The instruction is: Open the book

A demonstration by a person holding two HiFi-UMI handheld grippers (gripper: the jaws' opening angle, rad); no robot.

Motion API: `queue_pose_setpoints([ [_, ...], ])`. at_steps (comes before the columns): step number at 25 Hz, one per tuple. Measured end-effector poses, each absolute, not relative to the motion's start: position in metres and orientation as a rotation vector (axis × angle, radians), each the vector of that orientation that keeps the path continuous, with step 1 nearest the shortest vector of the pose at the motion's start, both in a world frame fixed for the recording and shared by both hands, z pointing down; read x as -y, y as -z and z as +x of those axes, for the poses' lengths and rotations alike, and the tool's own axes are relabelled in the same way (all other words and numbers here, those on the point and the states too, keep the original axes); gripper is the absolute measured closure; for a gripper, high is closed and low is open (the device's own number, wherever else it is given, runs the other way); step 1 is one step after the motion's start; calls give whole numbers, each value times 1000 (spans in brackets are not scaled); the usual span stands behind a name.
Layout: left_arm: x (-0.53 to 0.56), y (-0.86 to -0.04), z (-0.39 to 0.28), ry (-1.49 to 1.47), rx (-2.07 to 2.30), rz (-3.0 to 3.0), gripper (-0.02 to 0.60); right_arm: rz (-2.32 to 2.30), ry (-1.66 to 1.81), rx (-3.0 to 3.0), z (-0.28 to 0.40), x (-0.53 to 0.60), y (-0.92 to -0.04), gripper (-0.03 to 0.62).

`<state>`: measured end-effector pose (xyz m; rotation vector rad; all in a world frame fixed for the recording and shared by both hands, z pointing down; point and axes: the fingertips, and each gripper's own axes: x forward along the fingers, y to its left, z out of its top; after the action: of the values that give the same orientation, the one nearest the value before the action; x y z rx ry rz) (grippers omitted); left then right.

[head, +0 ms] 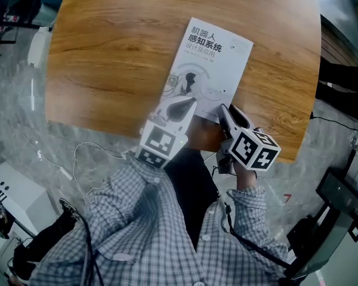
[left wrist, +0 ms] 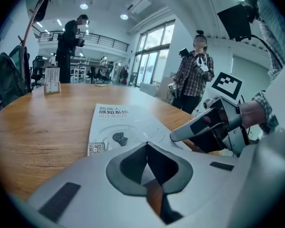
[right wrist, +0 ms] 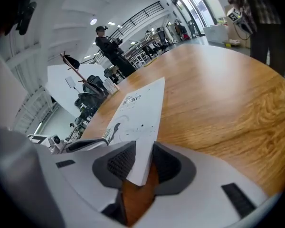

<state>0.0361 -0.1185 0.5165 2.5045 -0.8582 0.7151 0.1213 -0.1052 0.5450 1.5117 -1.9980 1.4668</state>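
A closed white book (head: 212, 64) with dark print on its cover lies on the round wooden table (head: 107, 52), near the front edge. My left gripper (head: 188, 105) is shut, and its tip rests on the cover's near part. In the left gripper view its closed jaws (left wrist: 147, 146) point along the book (left wrist: 118, 122). My right gripper (head: 222, 109) is at the book's near right corner. In the right gripper view that gripper (right wrist: 143, 148) stands open with the corner of the book (right wrist: 137, 103) between its pads, which do not press on it.
The table's front edge (head: 167, 137) runs just under both grippers. Cables (head: 83, 154) and a white box (head: 15, 189) lie on the floor at the left. Two people (left wrist: 194, 70) stand beyond the table. A card stand (left wrist: 52, 80) sits at its far side.
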Motion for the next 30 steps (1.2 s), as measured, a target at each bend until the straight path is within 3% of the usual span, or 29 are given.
queue_pose_setpoints([
  [7,118,-516,38,-707,826,2528,578,1555,-1582,1989,130,105,-545,537],
  [17,99,-506,43,-849,729,2624,569,1572,-1823,2050,130,106,-521,557],
  [22,87,-502,52,-992,658,2743,419,1570,-1908,2085,128,108,-509,560],
  [30,69,-488,72,-1087,587,2898,382,1576,-1980,2118,125,111,-493,563],
])
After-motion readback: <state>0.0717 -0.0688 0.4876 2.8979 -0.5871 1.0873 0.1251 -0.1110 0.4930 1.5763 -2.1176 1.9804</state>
